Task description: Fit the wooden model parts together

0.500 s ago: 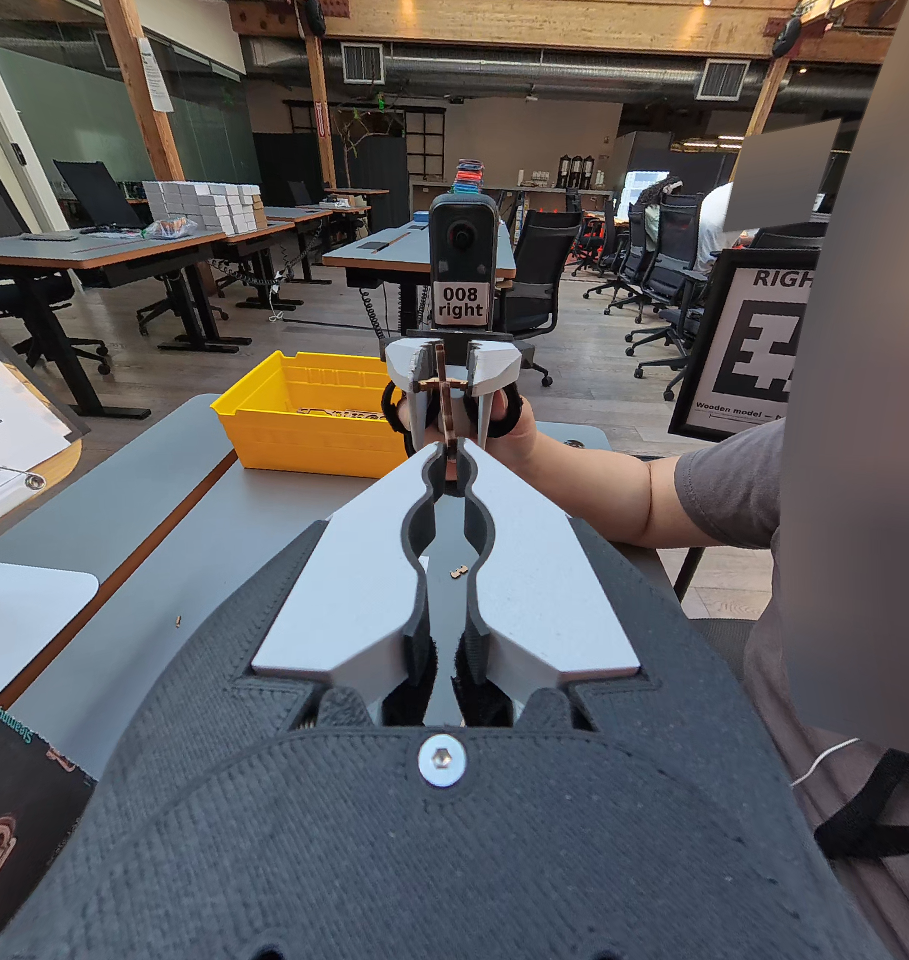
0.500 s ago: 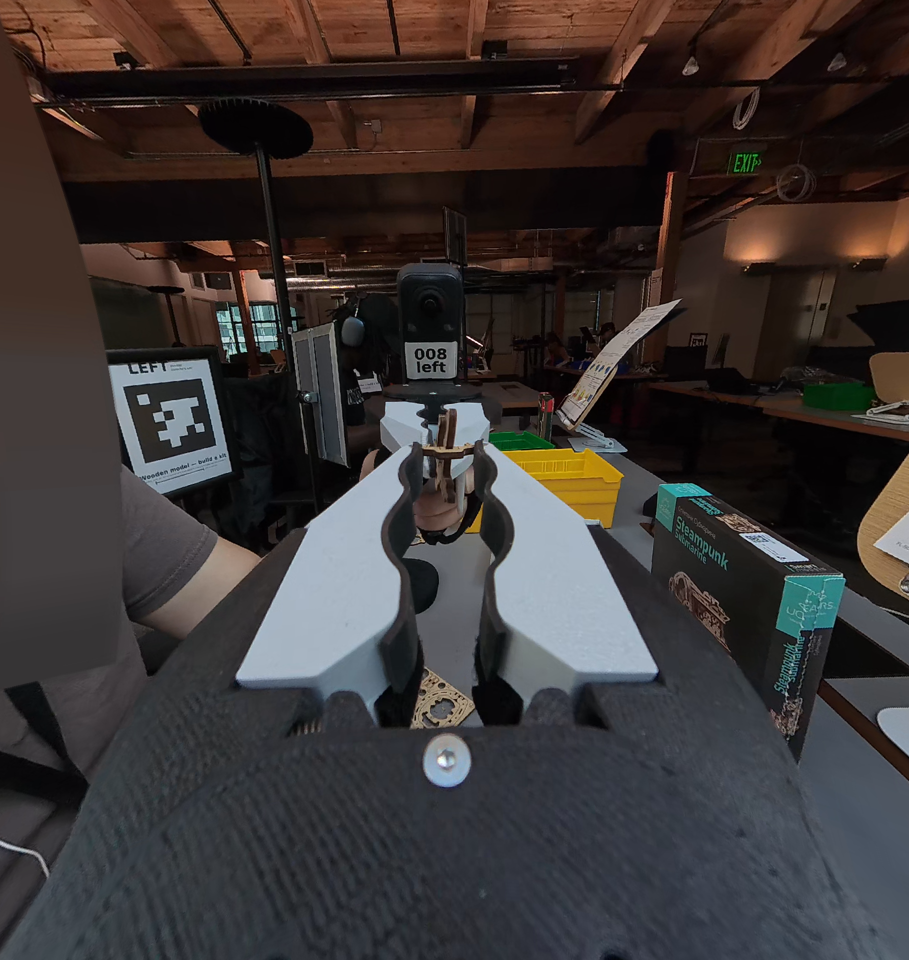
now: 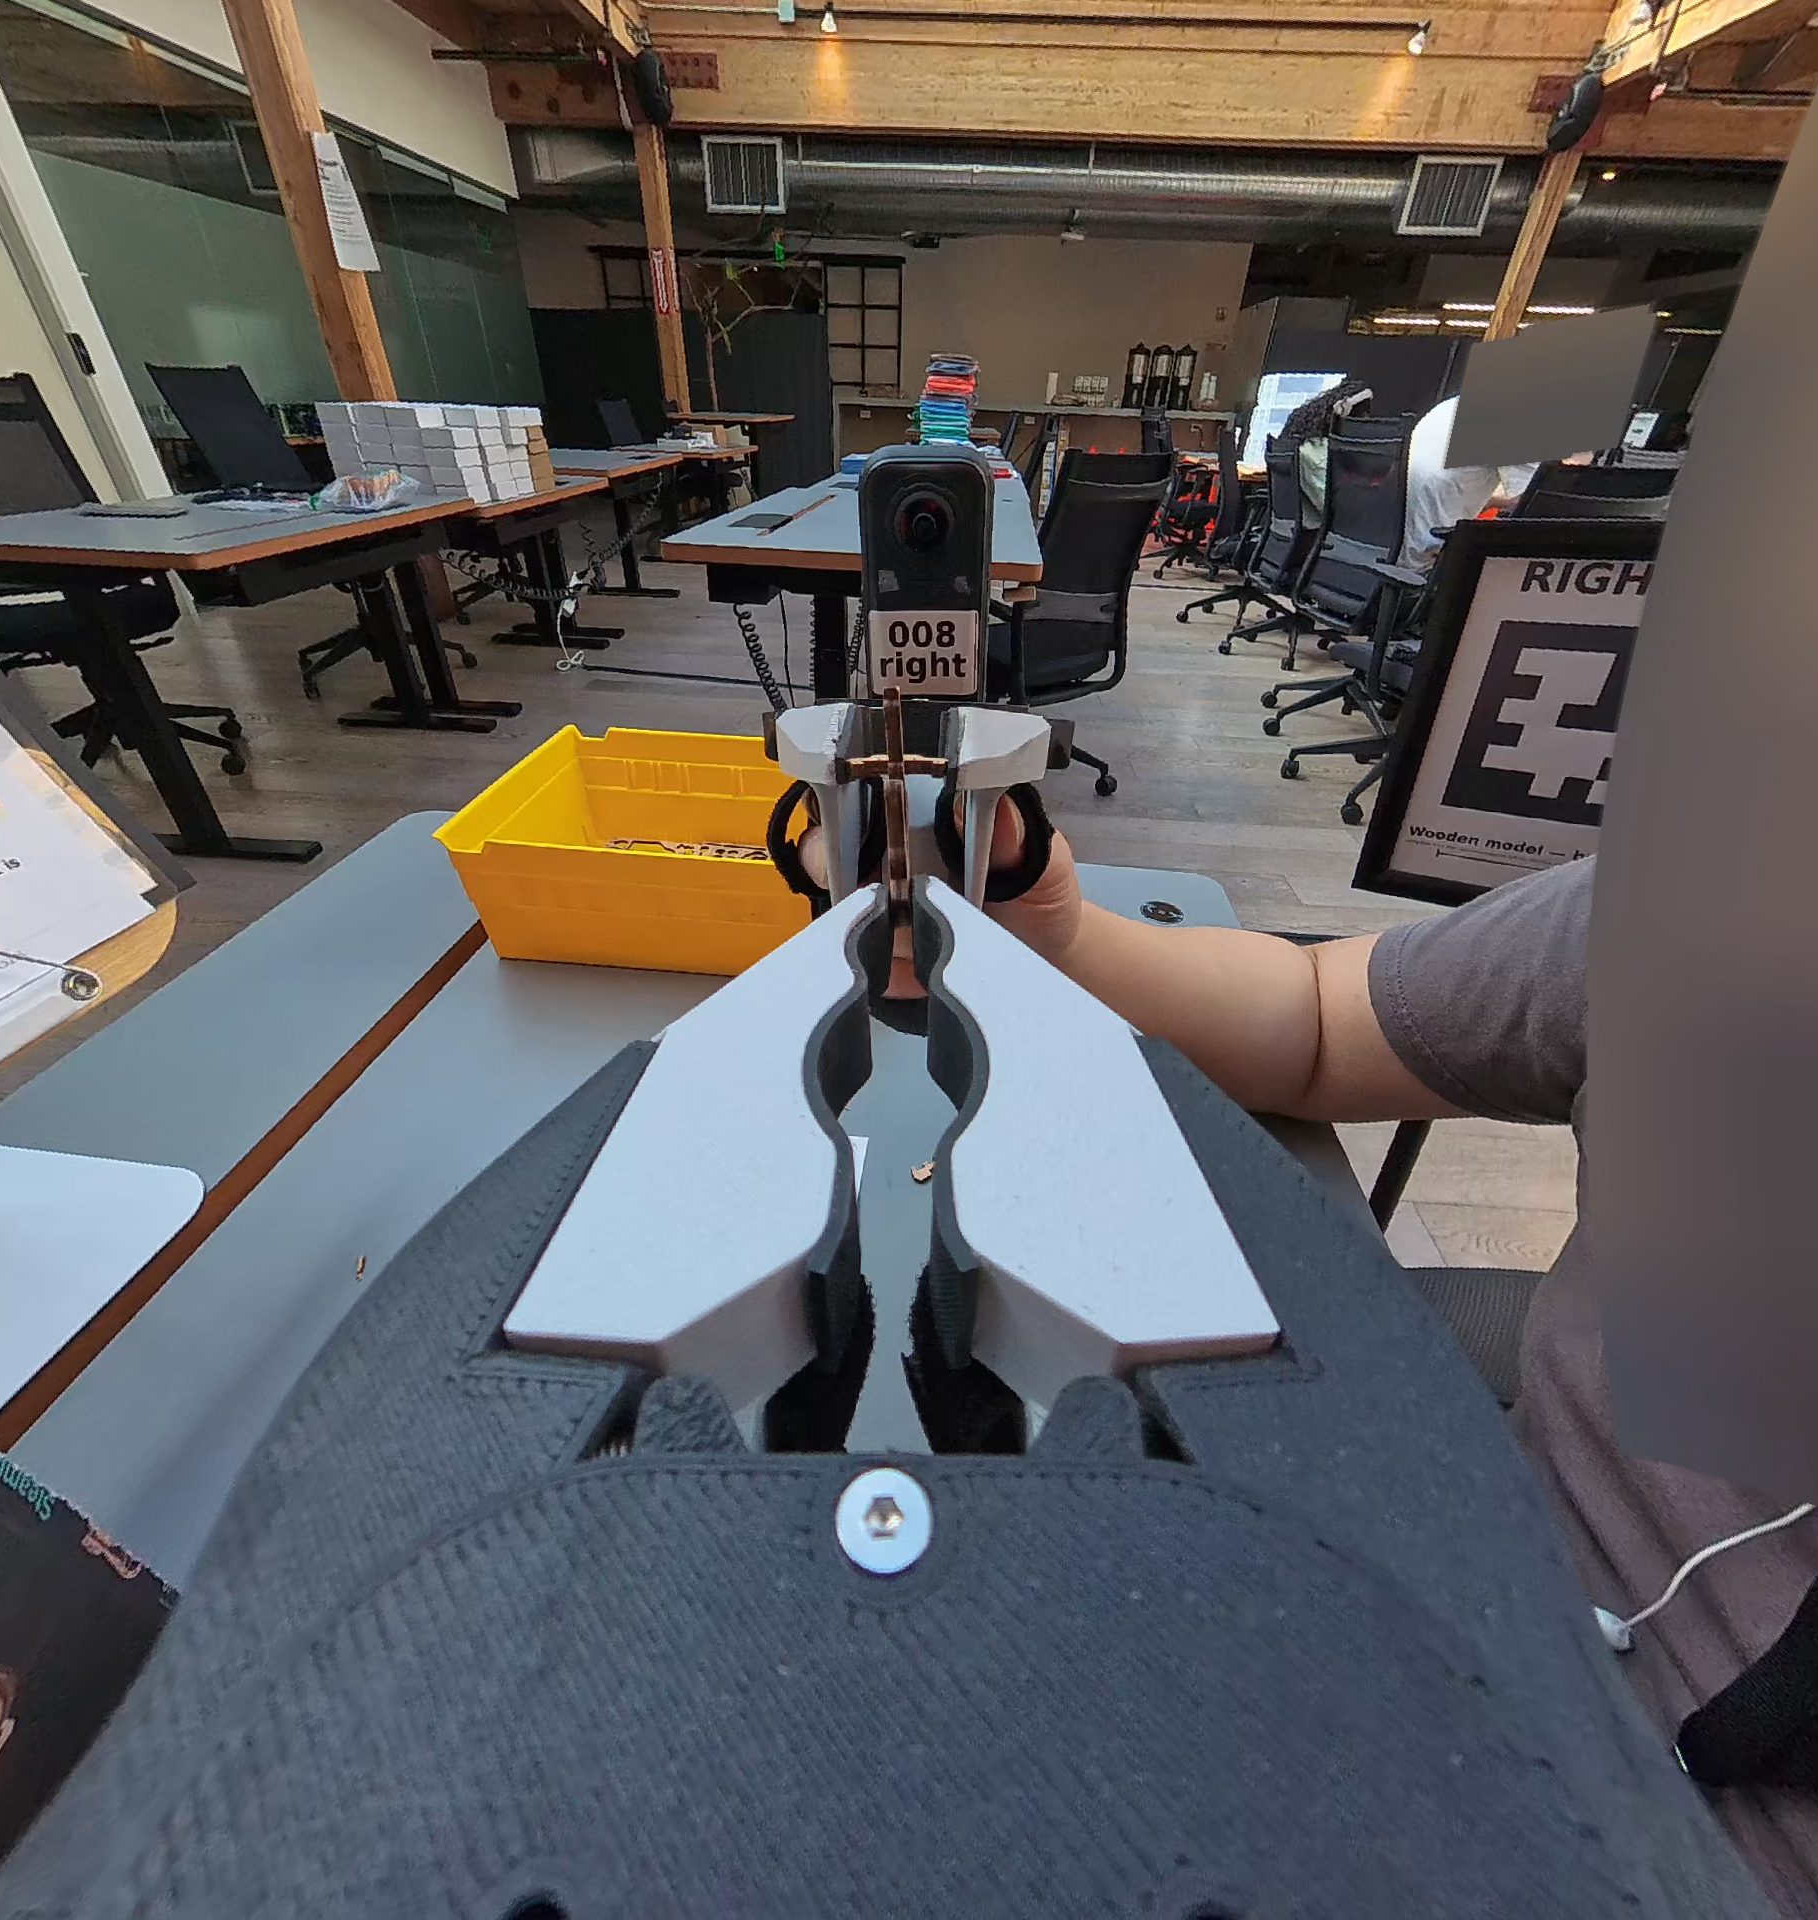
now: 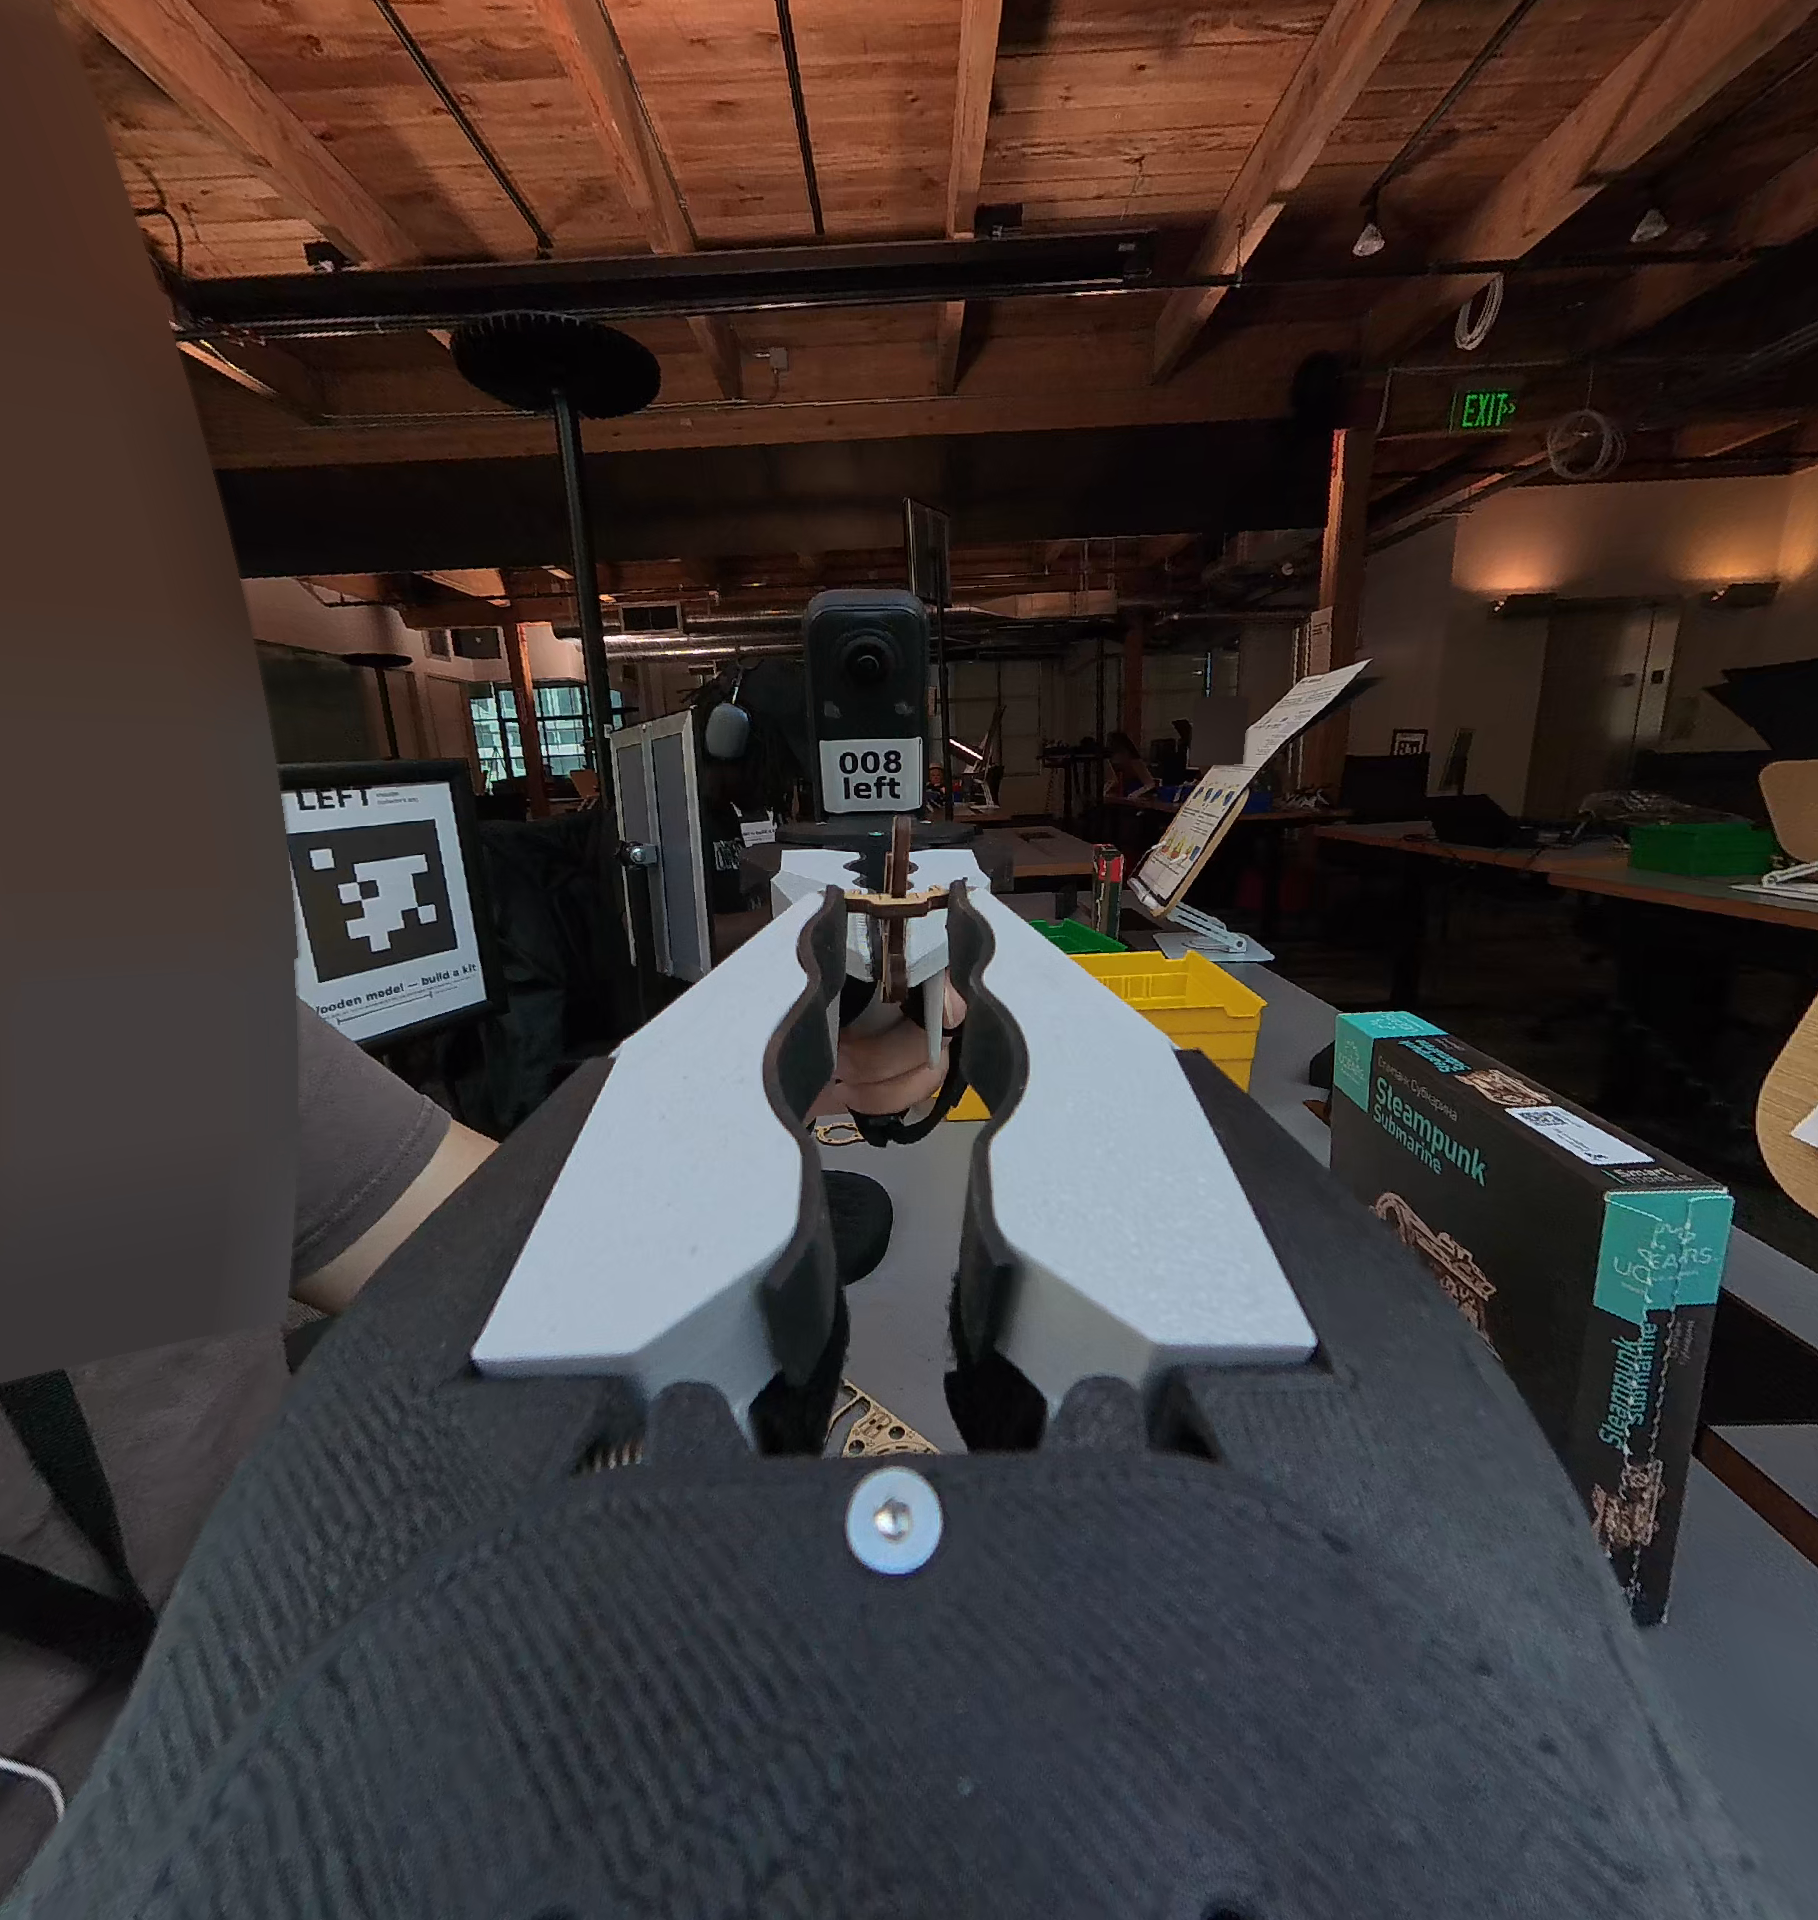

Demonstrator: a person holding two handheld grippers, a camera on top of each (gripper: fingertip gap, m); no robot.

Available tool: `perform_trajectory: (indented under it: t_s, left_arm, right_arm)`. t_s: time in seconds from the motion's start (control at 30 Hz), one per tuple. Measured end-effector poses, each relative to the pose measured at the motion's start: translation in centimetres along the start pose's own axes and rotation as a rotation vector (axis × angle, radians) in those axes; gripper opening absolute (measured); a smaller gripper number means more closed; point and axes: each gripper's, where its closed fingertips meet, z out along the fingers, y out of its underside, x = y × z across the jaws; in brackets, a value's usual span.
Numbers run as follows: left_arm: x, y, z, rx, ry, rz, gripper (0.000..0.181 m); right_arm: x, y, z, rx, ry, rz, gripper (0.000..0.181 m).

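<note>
Wooden upright strip (image 3: 892,831) sits pinched edge-on between the nearly closed jaws of the left gripper (image 3: 894,914), raised above the grey desk (image 3: 261,1039). Just beyond, the right gripper (image 3: 910,769) faces it, jaws narrowed onto a short crosspiece (image 3: 889,767) now crossing the strip squarely, where half a second earlier the pair sat lower and looser. The joint looks nearly seated. Farther off, beside the jaws, stands a yellow bin (image 3: 614,883).

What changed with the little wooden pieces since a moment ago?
Not much. The right gripper with its crosspiece now sits a bit higher against the left gripper. The upright strip stays pinched in the left gripper, both grippers stay shut, and the pieces stay crossed. The yellow bin hasn't moved.
</note>
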Motion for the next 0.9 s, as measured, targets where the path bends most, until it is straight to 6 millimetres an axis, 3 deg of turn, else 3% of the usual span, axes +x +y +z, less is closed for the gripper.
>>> perform_trajectory:
  t_s: [0.7,0.9]
  left_arm:
    - [-0.53,-0.58,0.37,0.056,-0.043,-0.013,0.000]
    - [-0.40,-0.37,0.16,0.030,-0.031,-0.014,0.000]
  right_arm:
    - [0.60,-0.44,-0.50,0.051,0.017,0.003,0.017]
    - [0.46,-0.13,-0.36,-0.016,0.032,-0.042,0.017]
